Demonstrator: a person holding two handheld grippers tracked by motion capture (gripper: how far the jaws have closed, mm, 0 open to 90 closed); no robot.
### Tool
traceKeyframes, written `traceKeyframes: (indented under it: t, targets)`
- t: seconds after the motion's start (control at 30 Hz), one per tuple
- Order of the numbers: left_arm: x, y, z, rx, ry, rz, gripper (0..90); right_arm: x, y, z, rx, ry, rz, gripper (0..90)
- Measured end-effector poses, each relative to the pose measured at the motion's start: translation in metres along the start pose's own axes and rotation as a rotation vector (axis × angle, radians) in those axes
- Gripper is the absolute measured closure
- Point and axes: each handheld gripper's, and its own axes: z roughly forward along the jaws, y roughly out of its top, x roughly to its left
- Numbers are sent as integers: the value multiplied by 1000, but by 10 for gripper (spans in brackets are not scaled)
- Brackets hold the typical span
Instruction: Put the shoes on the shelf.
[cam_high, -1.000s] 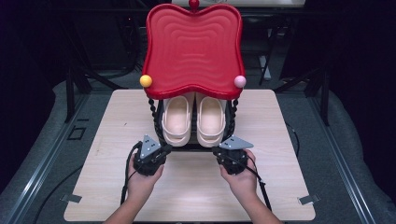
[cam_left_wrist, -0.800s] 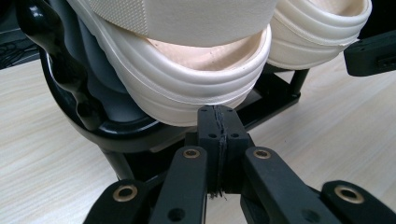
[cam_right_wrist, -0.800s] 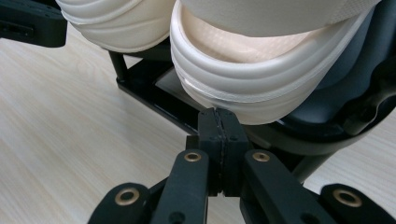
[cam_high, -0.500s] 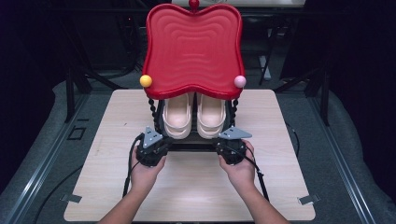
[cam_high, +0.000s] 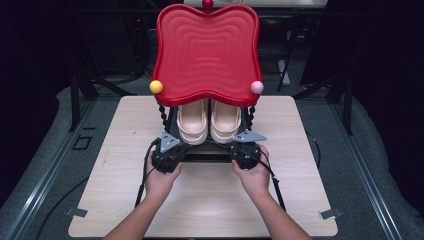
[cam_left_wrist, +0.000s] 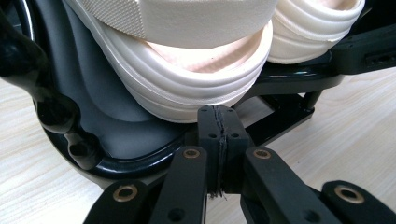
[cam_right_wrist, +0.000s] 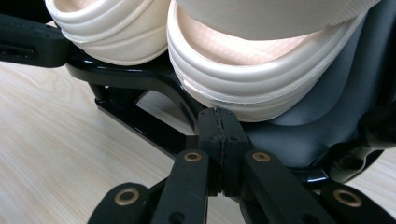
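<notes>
High view: a pair of cream sandals (cam_high: 207, 121) on a black rack (cam_high: 207, 150) under a red tray (cam_high: 206, 50), mid-table (cam_high: 125, 130). Left gripper (cam_high: 167, 150) and right gripper (cam_high: 245, 149) sit at the rack's near edge.

Left gripper view: jaws pressed together, empty, just below the left sandal (cam_left_wrist: 187, 79).

Right gripper view: jaws likewise closed, empty, below the right sandal (cam_right_wrist: 252, 70).
</notes>
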Motion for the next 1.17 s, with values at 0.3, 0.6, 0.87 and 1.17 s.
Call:
traceKeyframes:
  t: [0.3,0.6,0.87,1.17]
  targets:
    - [1,1,12,10,16,-6,898,3,5,12,5,-9,6,899]
    - [3,-5,0,-11,16,-16,868,7,0,7,-10,-11,-13,870]
    - [4,-22,-25,-17,-18,-7,800,9,-22,-22,-21,6,-43,836]
    - [6,-59,-57,-23,-64,27,636,2,-57,-57,-7,37,-98,583]
